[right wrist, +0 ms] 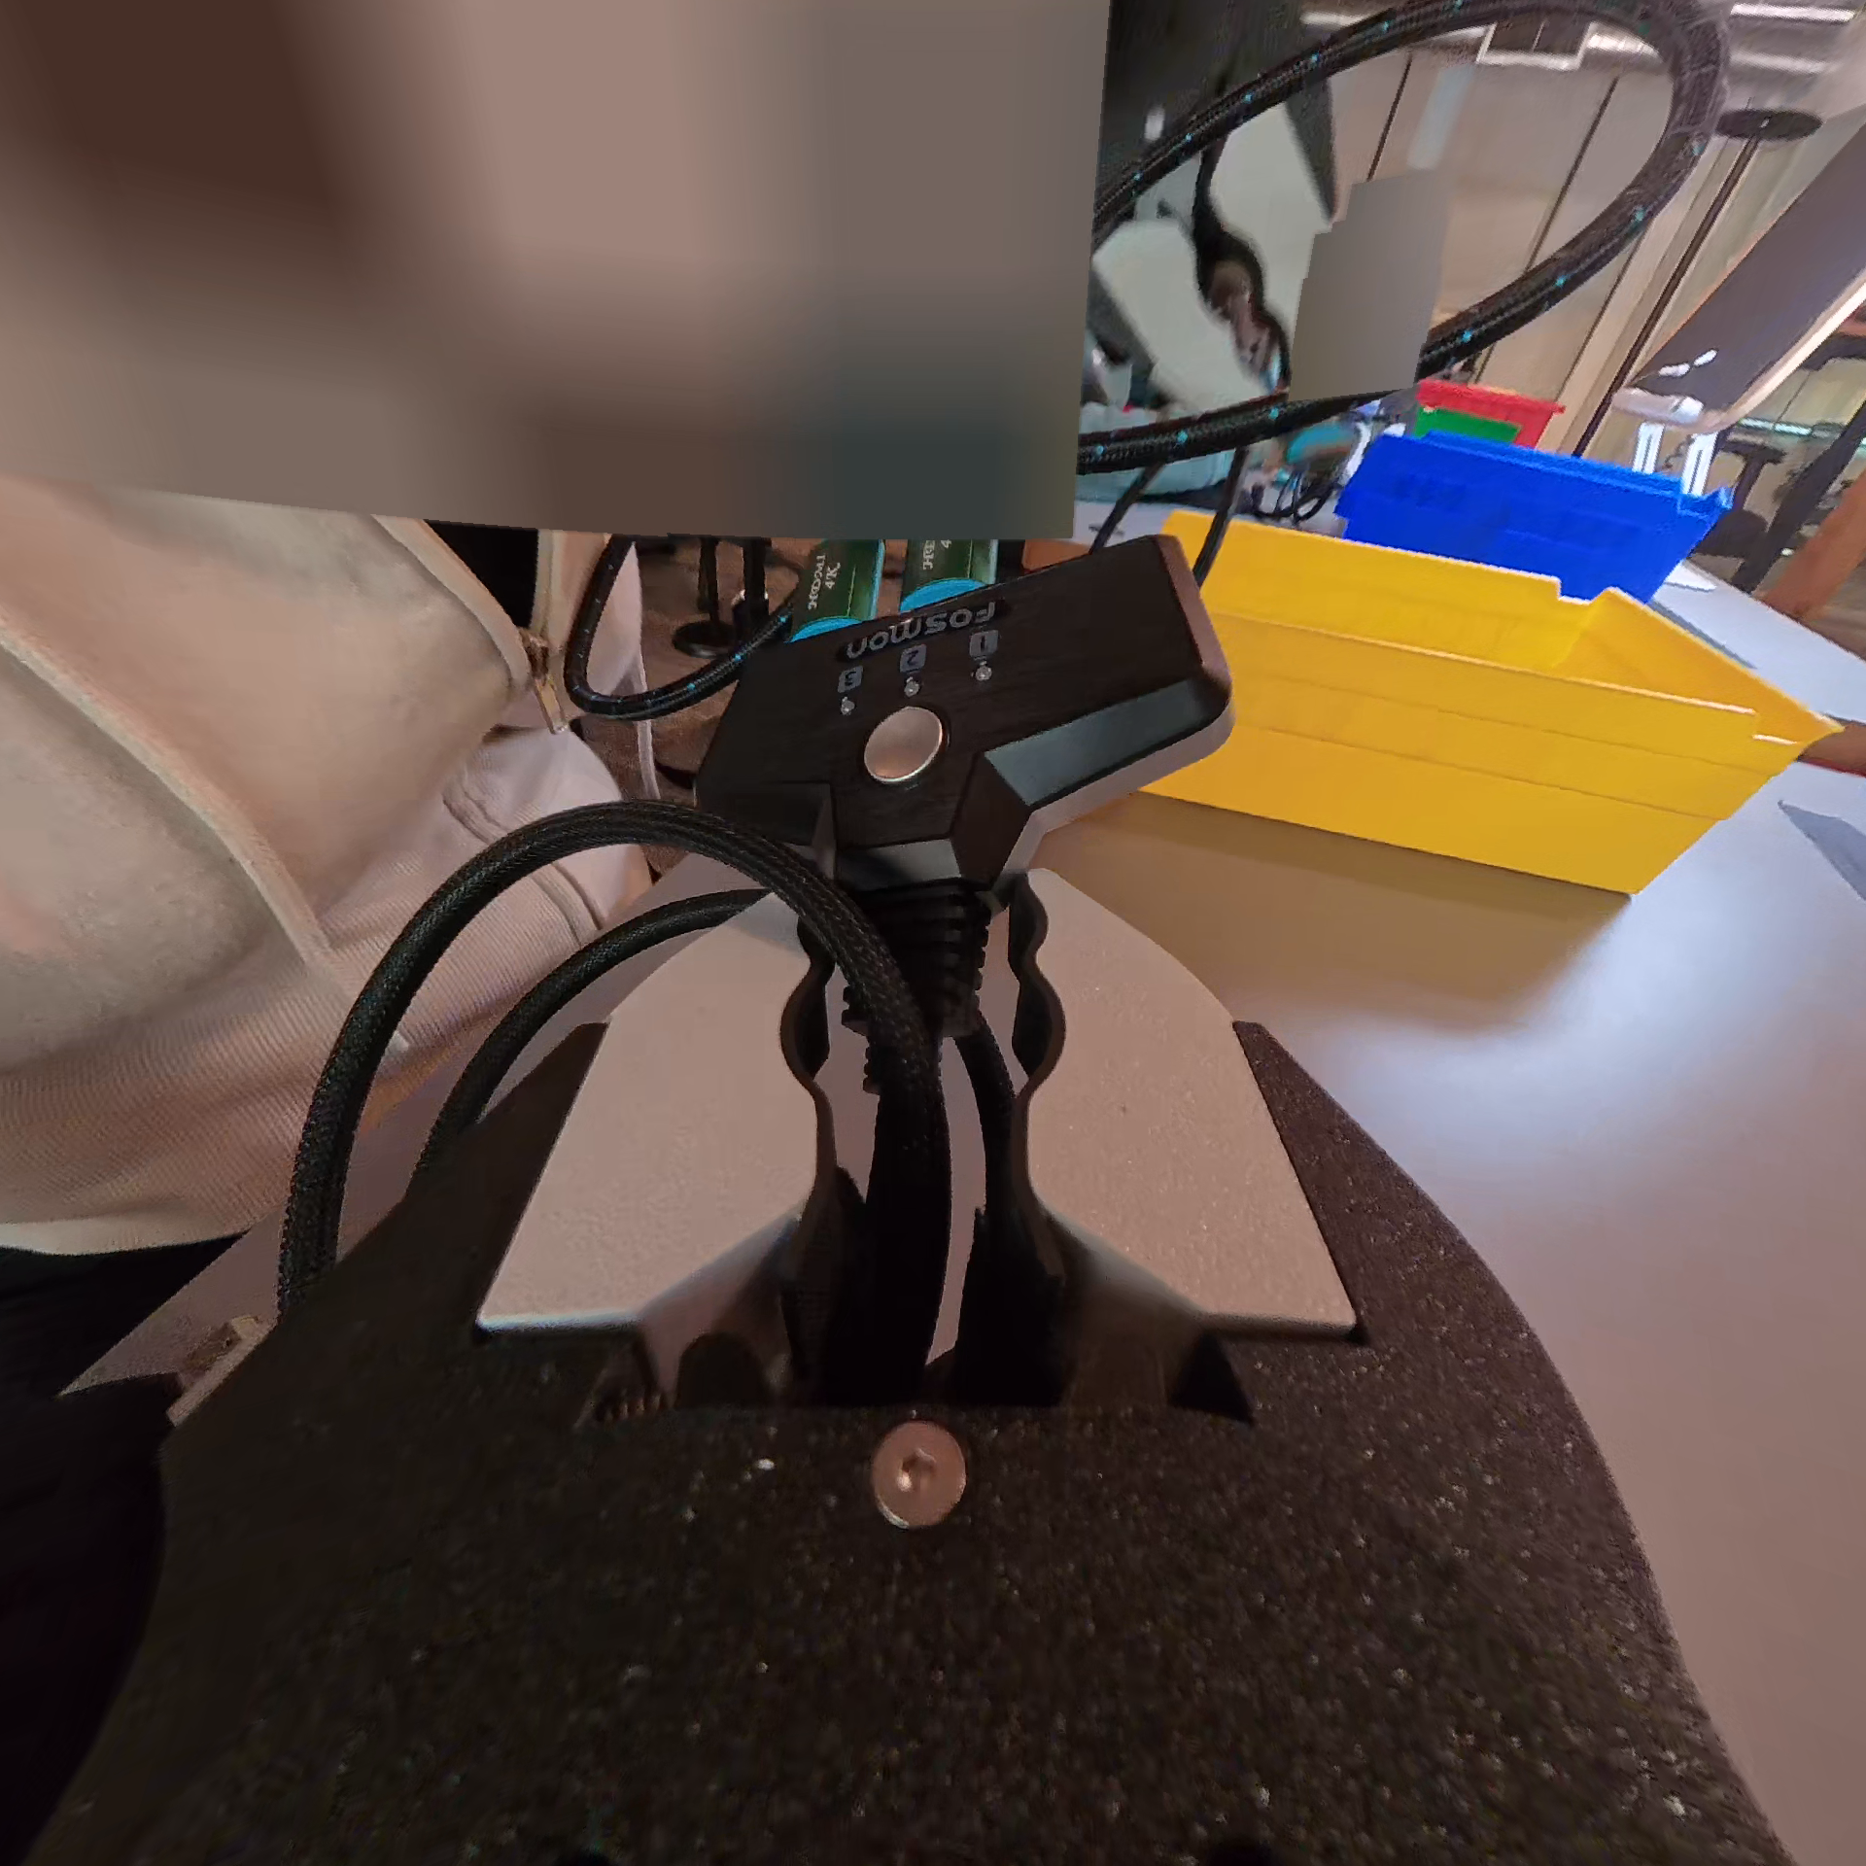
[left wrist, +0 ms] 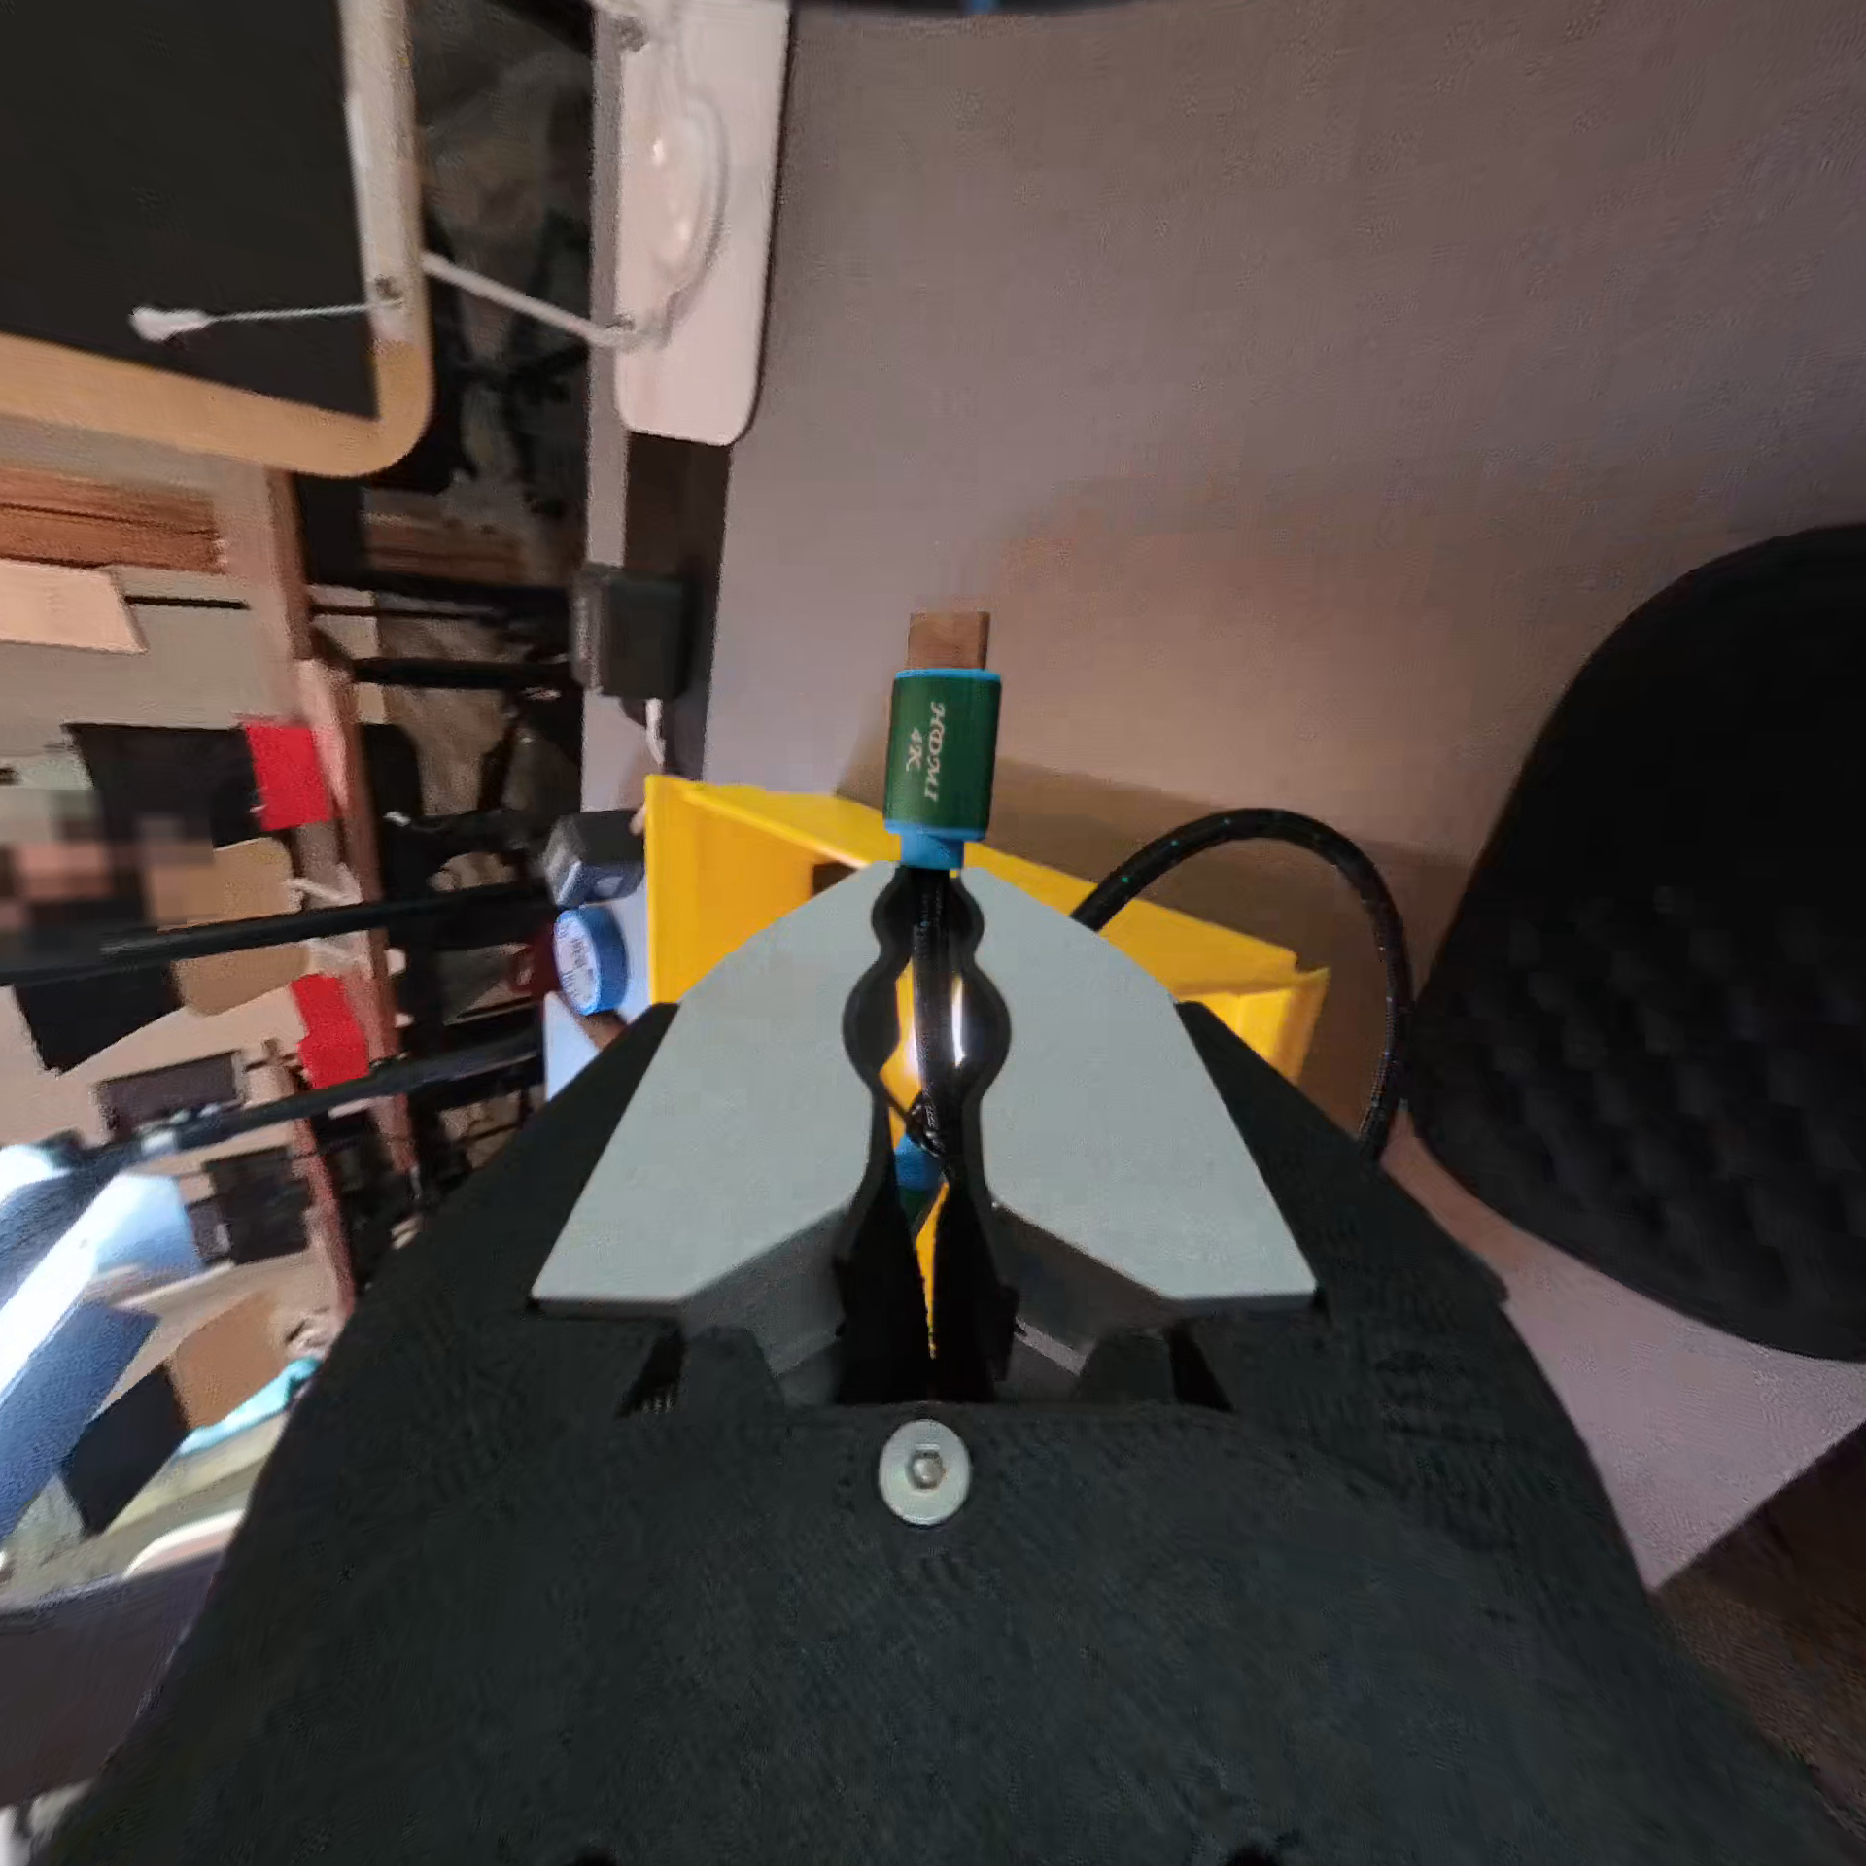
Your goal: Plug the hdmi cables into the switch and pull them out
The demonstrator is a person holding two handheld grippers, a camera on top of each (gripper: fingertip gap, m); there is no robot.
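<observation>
My left gripper (left wrist: pixel 927 889) is shut on the black braided HDMI cable (left wrist: pixel 1343 909) just behind its green plug (left wrist: pixel 941 759), which sticks out past the fingertips with its metal tip free in the air. My right gripper (right wrist: pixel 924 909) is shut on the ribbed neck and cable of the black HDMI switch (right wrist: pixel 939 707) and holds it above the table. Two green HDMI plugs (right wrist: pixel 838 591) sit in the switch's far side. The switch has a round silver button and three small lights on top.
A yellow bin (right wrist: pixel 1464 727) stands on the grey table (right wrist: pixel 1515 1161), also in the left wrist view (left wrist: pixel 767 889). A blue bin (right wrist: pixel 1515 505) lies behind it. A person in a light top (right wrist: pixel 252 858) is at the left. A black rounded object (left wrist: pixel 1666 959) is at the right.
</observation>
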